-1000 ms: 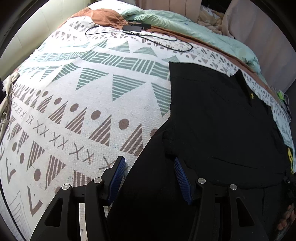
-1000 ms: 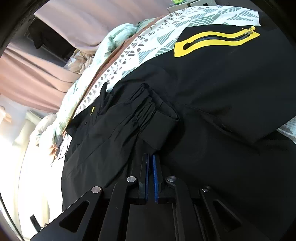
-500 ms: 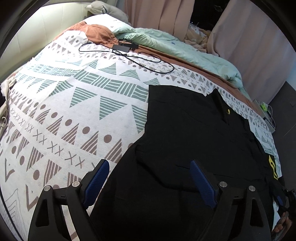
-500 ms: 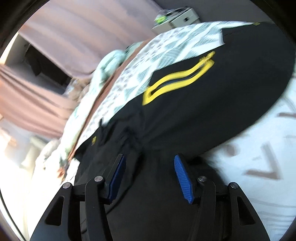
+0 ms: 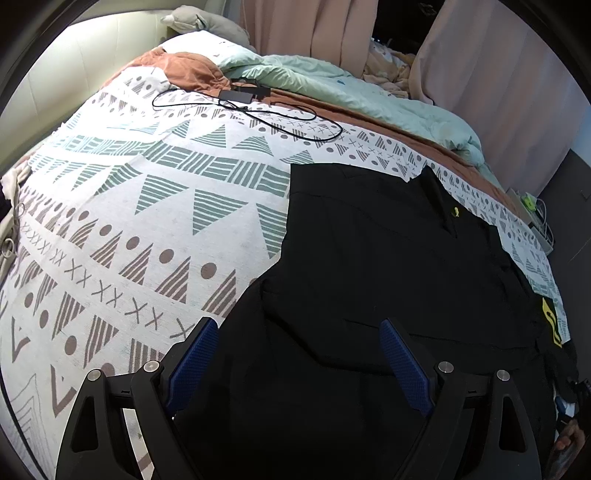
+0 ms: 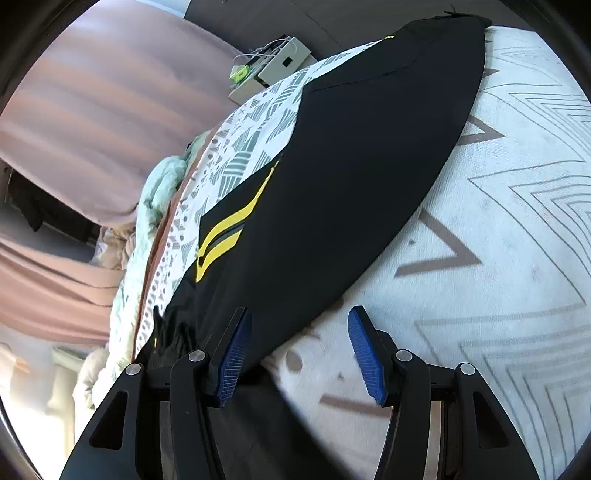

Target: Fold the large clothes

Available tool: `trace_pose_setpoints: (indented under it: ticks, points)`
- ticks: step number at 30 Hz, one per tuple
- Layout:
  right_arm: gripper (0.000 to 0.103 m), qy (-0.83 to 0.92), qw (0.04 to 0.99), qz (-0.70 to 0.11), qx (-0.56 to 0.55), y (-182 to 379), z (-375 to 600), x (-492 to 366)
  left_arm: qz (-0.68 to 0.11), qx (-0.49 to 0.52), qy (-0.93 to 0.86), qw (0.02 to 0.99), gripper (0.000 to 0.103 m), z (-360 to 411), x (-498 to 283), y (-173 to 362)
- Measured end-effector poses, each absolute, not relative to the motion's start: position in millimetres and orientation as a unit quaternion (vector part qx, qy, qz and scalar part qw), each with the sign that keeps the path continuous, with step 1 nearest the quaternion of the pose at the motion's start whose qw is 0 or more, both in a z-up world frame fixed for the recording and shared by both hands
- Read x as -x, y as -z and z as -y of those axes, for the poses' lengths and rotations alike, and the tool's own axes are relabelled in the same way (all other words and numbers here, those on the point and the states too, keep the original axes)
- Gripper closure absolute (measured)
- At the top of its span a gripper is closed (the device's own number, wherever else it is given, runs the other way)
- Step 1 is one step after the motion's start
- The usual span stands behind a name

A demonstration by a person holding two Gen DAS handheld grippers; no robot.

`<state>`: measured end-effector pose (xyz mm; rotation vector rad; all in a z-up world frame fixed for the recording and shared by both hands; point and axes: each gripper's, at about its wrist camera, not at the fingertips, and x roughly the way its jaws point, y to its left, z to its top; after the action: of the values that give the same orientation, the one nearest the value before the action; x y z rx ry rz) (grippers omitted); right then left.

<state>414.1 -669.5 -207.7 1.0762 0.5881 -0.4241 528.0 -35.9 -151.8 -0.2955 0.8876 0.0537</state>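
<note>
Bedding covers most of both views: one white patterned bedspread (image 5: 155,206) printed with green and brown triangles, dots and crosses, one rust-brown blanket (image 5: 188,68) at the far edge of the bed, and one pale green duvet (image 5: 354,96) bunched along that same far edge. One black charger (image 5: 240,94) with its looped cord lies on the bedspread near the far edge, well apart from the clothing. Pink curtains (image 5: 325,29) hang behind the bed. One small grey box (image 6: 273,66) with wires stands off the bed past its far corner.

One black jacket (image 5: 388,266) lies flat on the bedspread toward the near edge, with one yellow stripe marking (image 6: 225,236) on the side nearest the curtains and a small yellow zip pull (image 5: 457,211) at the collar.

Two tongs show. The left tongs (image 5: 295,354) are spread wide above the jacket's near part, nothing pinched. The right tongs (image 6: 299,350) have just been opening and stand spread over the jacket's edge where it meets bare bedspread; no cloth is pinched between them.
</note>
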Motion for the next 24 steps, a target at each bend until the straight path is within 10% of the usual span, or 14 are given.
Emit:
trace_pose_setpoints:
  ticks: [4,6,24]
  points:
    - [0.064,0.206,0.8,-0.265,-0.498,210.8,678.5,-417.1,-0.429,0.146,-0.03,0.891,0.013,31.8,-529.3,152.7]
    - [0.096,0.195,0.799,-0.264,-0.504,213.6,680.3,-418.5,-0.428,0.151,-0.032,0.89,0.013,29.8,-529.3,152.5]
    - [0.099,-0.019,0.89,-0.193,-0.413,106.9,559.0,-446.6,-0.414,0.203,-0.013,0.887,0.013,18.7,-519.5,139.5]
